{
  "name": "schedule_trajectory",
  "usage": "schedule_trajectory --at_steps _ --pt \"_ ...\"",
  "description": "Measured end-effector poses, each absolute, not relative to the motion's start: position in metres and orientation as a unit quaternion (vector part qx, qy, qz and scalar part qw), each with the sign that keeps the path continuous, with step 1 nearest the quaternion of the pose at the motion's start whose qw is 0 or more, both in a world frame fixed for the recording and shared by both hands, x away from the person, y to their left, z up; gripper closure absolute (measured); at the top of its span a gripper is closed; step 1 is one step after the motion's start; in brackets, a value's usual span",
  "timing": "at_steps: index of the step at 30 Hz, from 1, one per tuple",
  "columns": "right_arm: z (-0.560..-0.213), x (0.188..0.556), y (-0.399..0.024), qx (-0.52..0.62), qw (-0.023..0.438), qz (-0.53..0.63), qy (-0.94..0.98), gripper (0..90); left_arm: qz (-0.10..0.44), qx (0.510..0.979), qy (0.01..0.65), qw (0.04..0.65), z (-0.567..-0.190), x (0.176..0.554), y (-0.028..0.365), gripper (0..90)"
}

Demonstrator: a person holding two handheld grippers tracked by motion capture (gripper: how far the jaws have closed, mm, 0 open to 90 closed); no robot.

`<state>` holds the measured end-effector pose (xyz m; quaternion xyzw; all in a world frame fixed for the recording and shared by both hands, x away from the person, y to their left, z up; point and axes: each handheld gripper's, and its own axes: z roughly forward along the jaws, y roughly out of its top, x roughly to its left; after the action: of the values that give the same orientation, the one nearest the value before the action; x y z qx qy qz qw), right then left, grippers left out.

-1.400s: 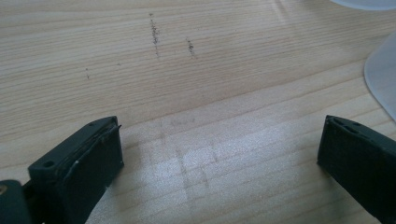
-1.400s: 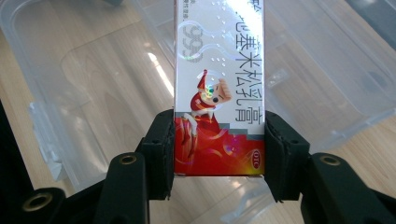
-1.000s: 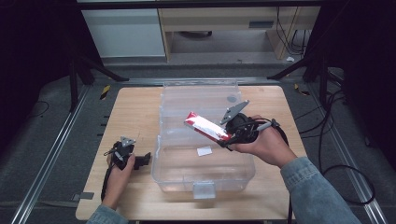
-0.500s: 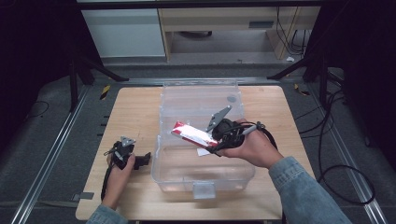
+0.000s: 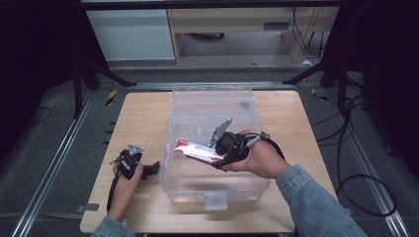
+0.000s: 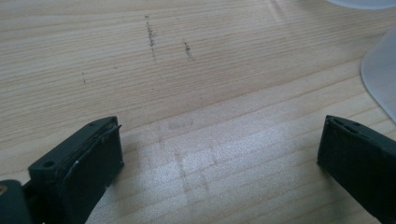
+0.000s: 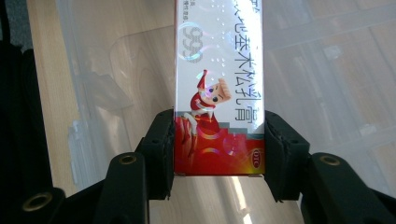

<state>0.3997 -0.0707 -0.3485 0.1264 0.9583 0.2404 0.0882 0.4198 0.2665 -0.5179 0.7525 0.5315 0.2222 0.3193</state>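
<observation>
My right gripper (image 5: 217, 157) pinches the red-and-white box (image 5: 197, 150) by one end over the clear bin (image 5: 215, 190), ready for lowering in, while my left gripper (image 6: 219, 154) rests spread on the table (image 5: 143, 118)

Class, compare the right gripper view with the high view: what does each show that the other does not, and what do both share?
Right gripper view alone: the print on the red-and-white box, a cartoon figure and Chinese characters, and the right gripper with a pad pressed on each side of the box.

High view alone: the whole wooden table, the left gripper resting on it beside the clear plastic bin, and both of the person's forearms.

Both: the box held over the bin, with the table beneath.
</observation>
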Motion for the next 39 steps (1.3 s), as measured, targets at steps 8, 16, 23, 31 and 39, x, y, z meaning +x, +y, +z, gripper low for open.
schedule_trajectory --at_steps 8,16,23,31,39 --pt "-0.356 0.398 -0.062 0.108 0.082 0.232 0.963 51.3 0.222 0.752 0.532 0.319 -0.518 0.420 0.266 0.0" --pt "-0.360 0.394 -0.050 0.087 0.069 0.212 0.971 51.3 0.222 0.752 0.532 0.319 -0.518 0.420 0.266 0.0" --pt "-0.366 0.394 -0.042 0.063 0.058 0.198 0.977 51.3 0.222 0.752 0.532 0.319 -0.518 0.420 0.266 0.0" --pt "-0.373 0.395 -0.030 0.039 0.045 0.172 0.983 51.2 0.222 0.752 0.532 0.320 -0.518 0.420 0.266 0.0" --pt "-0.378 0.396 -0.020 0.027 0.040 0.154 0.987 51.3 0.222 0.753 0.532 0.319 -0.518 0.420 0.266 0.0"
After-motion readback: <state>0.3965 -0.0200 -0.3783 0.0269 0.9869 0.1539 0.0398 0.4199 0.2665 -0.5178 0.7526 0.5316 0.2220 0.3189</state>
